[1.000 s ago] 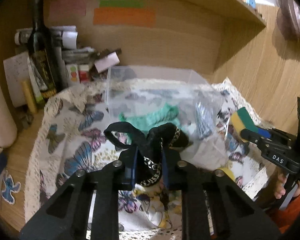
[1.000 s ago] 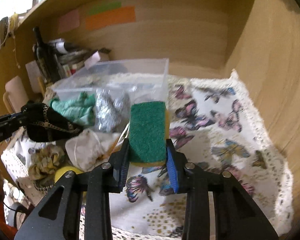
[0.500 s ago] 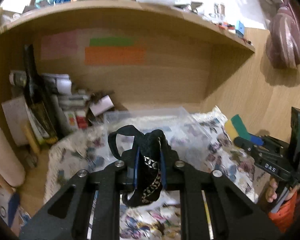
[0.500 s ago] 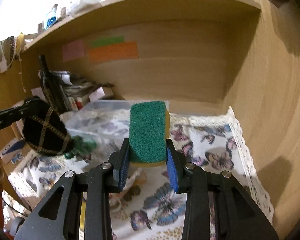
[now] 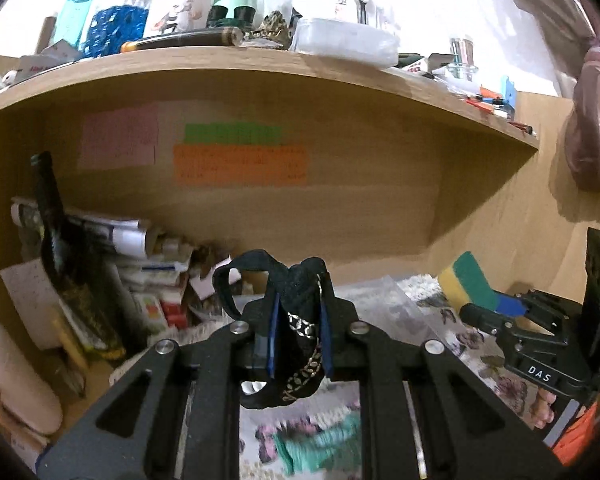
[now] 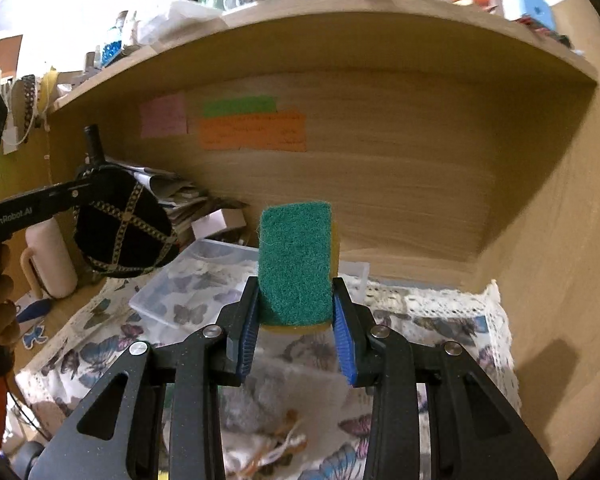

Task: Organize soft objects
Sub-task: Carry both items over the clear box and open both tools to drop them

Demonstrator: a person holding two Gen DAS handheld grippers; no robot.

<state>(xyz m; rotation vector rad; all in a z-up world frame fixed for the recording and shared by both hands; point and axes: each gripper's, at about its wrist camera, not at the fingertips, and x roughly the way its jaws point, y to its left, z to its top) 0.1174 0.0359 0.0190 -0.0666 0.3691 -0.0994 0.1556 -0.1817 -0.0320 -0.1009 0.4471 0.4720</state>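
A black gold-trimmed cap point(image 5: 296, 320) is pinched in the left gripper point(image 5: 298, 336), a green scouring sponge point(image 6: 296, 268) clamped in the right gripper point(image 6: 296, 332), both held aloft. The clear plastic bin point(image 6: 204, 276) below and ahead should be approached squarely and each item released low inside.

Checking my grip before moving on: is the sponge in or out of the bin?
Out: the sponge is held by the right gripper.

Fuzzy green sponge point(image 6: 294, 264), black cloth cap point(image 6: 124, 232), matt wooden shelf point(image 6: 380, 184).
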